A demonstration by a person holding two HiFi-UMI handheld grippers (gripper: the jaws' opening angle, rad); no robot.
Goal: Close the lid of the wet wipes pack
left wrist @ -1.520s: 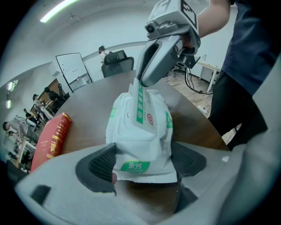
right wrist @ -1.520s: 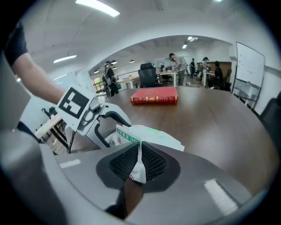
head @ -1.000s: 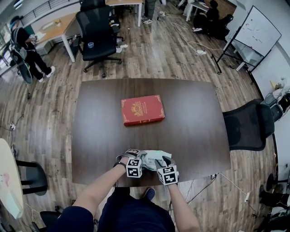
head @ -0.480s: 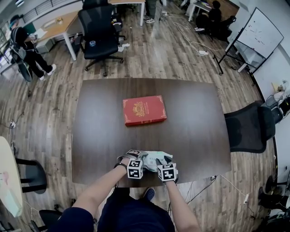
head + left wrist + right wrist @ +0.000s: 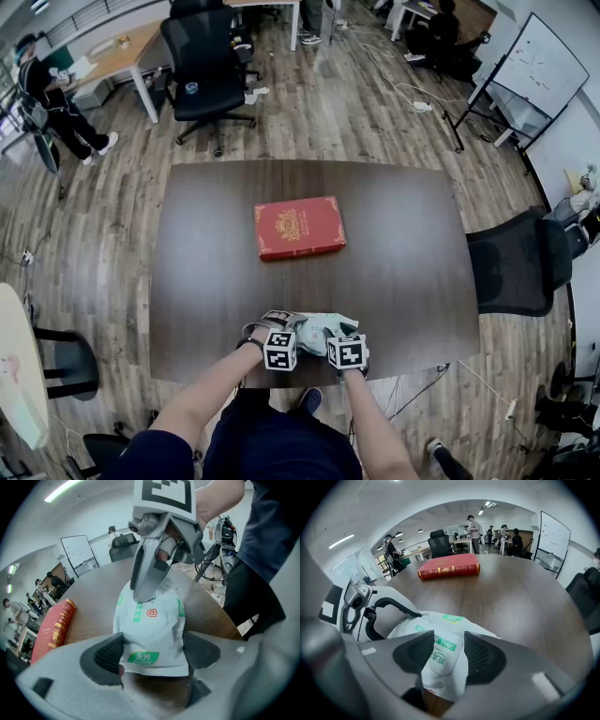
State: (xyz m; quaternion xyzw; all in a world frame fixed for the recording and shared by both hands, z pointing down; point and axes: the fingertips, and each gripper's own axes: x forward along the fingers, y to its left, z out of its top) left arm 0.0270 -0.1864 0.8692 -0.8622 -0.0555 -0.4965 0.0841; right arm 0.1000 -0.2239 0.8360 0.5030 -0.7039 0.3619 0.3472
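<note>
Since a second ago, the right gripper has edged closer to the left gripper over the pack at the table's near edge; a book lies mid-table. Left gripper view: its pads clamp the pack's end, and the right gripper's finger lies over the top. Right gripper view: its pads pinch bunched pack film, with the left gripper just beside.

Left gripper clamps pack; right gripper pinches it; both angled down.
</note>
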